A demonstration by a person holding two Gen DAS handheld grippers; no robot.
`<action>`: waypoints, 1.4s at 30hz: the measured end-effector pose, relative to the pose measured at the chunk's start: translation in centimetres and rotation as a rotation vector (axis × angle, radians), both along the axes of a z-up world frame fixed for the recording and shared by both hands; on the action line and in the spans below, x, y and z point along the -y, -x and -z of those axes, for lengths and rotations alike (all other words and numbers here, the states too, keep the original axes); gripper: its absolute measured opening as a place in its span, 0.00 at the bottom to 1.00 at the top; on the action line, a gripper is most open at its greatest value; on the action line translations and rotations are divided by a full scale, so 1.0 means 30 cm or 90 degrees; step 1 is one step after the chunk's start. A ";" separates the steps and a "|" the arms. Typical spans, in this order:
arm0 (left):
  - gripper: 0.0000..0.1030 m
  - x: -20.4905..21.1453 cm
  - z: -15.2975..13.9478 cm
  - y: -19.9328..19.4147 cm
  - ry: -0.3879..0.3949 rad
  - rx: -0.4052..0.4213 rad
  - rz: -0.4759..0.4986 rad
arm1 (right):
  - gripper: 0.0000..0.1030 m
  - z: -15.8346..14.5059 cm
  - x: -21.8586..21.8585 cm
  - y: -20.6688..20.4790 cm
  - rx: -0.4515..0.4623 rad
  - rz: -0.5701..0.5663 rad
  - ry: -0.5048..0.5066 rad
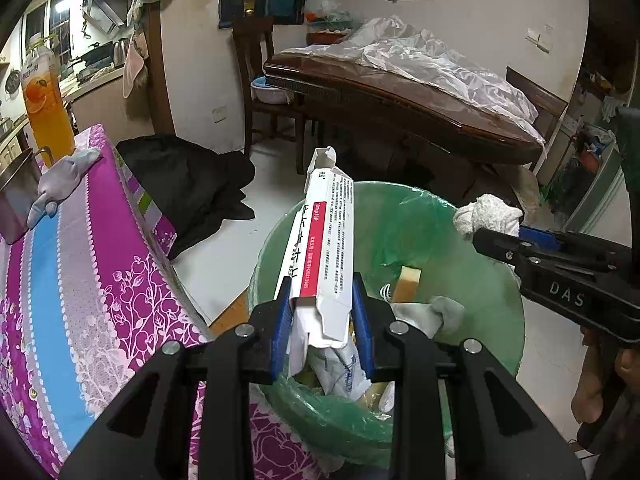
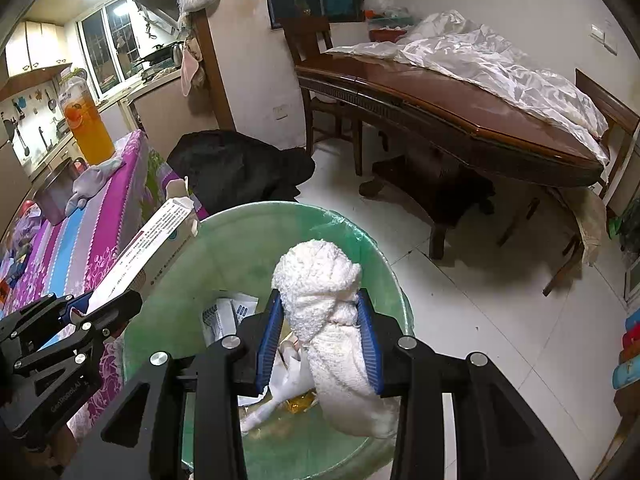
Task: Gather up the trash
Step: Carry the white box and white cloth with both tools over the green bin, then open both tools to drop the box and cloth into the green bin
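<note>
My left gripper is shut on a long white carton with a red stripe, held slanting over the green-lined trash bin. In the right wrist view the same carton sticks up from the left gripper at the bin's left rim. My right gripper is shut on a wad of white towel, hanging above the bin. The left wrist view shows that towel at the right gripper's tip over the bin's right side. Paper, boxes and cloth lie inside the bin.
A table with a purple flowered cloth stands left of the bin, carrying an orange drink bottle, a metal pot and a grey rag. A black bag lies on the floor. A wooden dining table with plastic sheeting stands behind.
</note>
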State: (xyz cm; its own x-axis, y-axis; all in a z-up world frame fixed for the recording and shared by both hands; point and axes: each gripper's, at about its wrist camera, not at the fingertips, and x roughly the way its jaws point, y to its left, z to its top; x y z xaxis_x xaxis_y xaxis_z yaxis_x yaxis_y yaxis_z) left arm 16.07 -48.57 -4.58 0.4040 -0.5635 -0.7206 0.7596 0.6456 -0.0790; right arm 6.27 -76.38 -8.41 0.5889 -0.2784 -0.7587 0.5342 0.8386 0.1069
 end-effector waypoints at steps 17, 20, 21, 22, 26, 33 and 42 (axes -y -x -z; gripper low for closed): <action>0.26 0.023 -0.011 0.026 -0.002 0.001 0.008 | 0.36 0.007 -0.030 0.011 -0.001 -0.004 -0.001; 0.26 0.025 -0.010 0.028 -0.002 -0.001 0.008 | 0.36 0.007 -0.031 0.013 -0.001 -0.004 -0.001; 0.26 0.027 -0.011 0.030 -0.003 -0.001 0.008 | 0.36 0.007 -0.029 0.012 -0.001 -0.004 -0.001; 0.26 0.031 -0.012 0.030 -0.003 -0.001 0.008 | 0.36 0.006 -0.032 0.012 0.000 -0.004 0.000; 0.26 0.030 -0.011 0.030 -0.003 -0.001 0.008 | 0.36 0.007 -0.029 0.012 -0.001 -0.005 -0.001; 0.26 0.036 0.000 0.029 -0.006 -0.005 0.009 | 0.36 0.006 -0.028 0.010 -0.003 -0.005 -0.002; 0.26 0.037 0.008 0.020 -0.010 -0.008 0.009 | 0.36 0.014 -0.022 0.005 -0.007 -0.009 -0.003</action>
State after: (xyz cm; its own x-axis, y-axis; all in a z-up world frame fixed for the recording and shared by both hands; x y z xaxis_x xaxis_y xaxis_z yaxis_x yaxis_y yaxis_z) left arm 15.46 -49.68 -4.83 0.3864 -0.5578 -0.7345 0.7681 0.6355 -0.0786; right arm 6.12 -75.71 -8.83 0.5843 -0.2666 -0.7665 0.5233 0.8457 0.1049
